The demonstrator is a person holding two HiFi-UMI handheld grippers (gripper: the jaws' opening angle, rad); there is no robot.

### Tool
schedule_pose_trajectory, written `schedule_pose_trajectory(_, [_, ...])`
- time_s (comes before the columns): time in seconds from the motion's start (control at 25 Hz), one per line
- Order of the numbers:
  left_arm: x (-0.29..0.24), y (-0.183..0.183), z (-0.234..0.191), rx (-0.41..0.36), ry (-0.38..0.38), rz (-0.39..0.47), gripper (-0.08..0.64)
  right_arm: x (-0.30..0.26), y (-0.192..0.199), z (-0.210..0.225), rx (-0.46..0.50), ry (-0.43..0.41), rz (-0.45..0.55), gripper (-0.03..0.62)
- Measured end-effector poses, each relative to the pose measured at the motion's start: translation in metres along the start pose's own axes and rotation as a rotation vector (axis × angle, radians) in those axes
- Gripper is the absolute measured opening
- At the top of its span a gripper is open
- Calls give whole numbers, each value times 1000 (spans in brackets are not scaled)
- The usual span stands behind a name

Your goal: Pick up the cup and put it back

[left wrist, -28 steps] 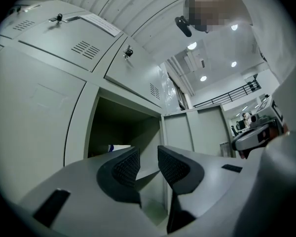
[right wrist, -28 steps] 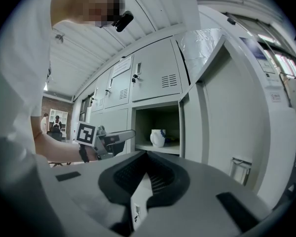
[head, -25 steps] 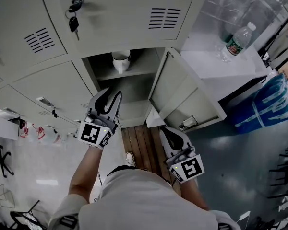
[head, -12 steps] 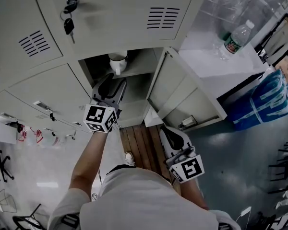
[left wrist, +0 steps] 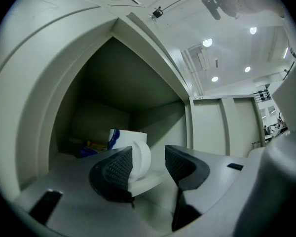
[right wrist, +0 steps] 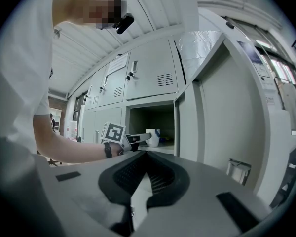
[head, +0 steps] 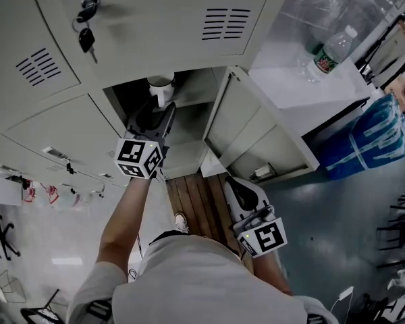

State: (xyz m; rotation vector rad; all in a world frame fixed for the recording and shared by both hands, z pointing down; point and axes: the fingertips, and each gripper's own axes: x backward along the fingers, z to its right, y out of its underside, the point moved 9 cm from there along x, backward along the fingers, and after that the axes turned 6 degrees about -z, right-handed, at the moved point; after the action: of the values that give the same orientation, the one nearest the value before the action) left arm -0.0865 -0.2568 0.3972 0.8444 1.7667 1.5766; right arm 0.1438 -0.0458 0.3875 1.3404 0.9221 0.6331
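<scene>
Left tool [left wrist: 148, 163] advanced to the cup [left wrist: 129, 139], jaws opening

The cup [left wrist: 138, 149] looks like smooth, glossy white glazed ceramic, inside a locker [head: 155, 25] of pale, matt painted sheet metal. The pads [left wrist: 116, 169] on the left gripper [left wrist: 148, 158] are black, matt and finely ribbed like rubber, set in smooth grey plastic. Near the person's feet lie dark wood planks [head: 192, 198] beside a smooth grey floor [head: 337, 214] with a dull sheen; the far bottle [head: 332, 54] is clear plastic.
</scene>
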Motion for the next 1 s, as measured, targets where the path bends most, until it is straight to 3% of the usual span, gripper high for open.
schedule_pose_trajectory(0.52, [-10,1,-4,-7,57,-28,147,-7,-2,4,0,-1,1,17])
schedule_pose_trajectory(1.0, [-20,1,-5,27,62,-46,80,-7,-2,7,-3,7,-4,17])
